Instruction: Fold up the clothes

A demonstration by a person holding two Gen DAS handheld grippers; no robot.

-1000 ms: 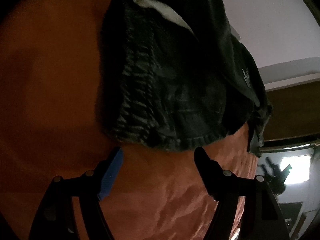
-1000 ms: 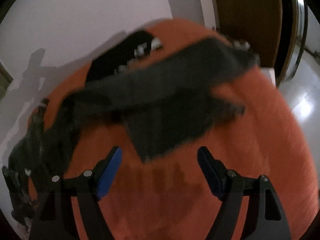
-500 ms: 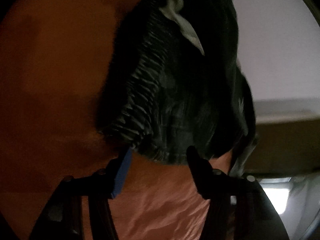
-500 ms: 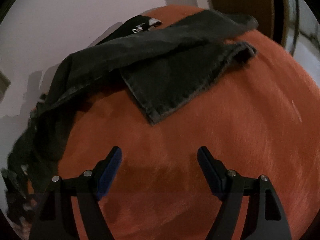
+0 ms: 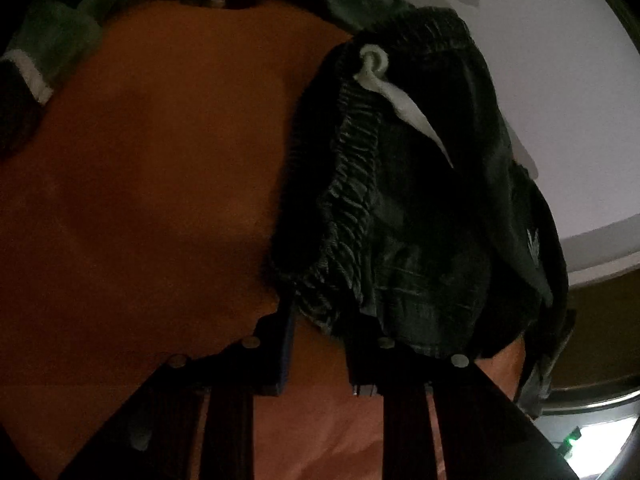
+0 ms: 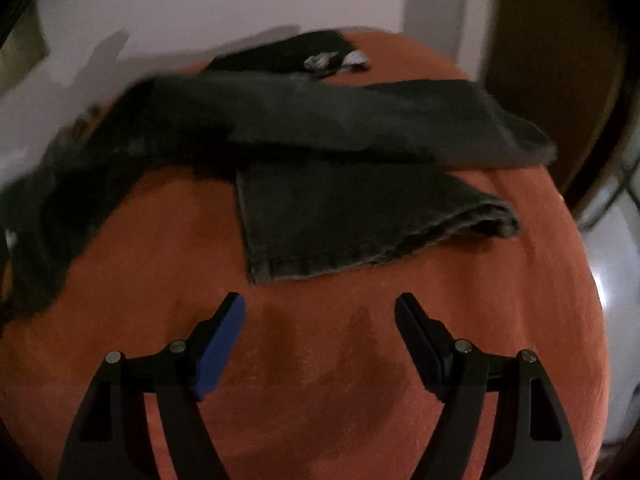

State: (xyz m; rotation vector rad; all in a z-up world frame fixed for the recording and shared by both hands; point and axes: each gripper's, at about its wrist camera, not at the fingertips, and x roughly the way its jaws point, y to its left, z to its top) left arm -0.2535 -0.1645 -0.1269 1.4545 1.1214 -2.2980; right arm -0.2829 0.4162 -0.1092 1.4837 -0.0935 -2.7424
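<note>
Shorts (image 5: 420, 216) of dark denim lie on the orange cover (image 5: 160, 200), white drawstring (image 5: 400, 96) showing at the gathered waistband; your left gripper (image 5: 320, 320) is closing, its jaws now narrow, with the waistband edge between them, though the gloom hides whether the pads yet press on it; your right gripper (image 6: 320, 320) hangs wide apart and holds nothing, just short of the hem of the near leg (image 6: 352, 216); another black garment (image 6: 288, 56) lies beyond, by the wall
</note>
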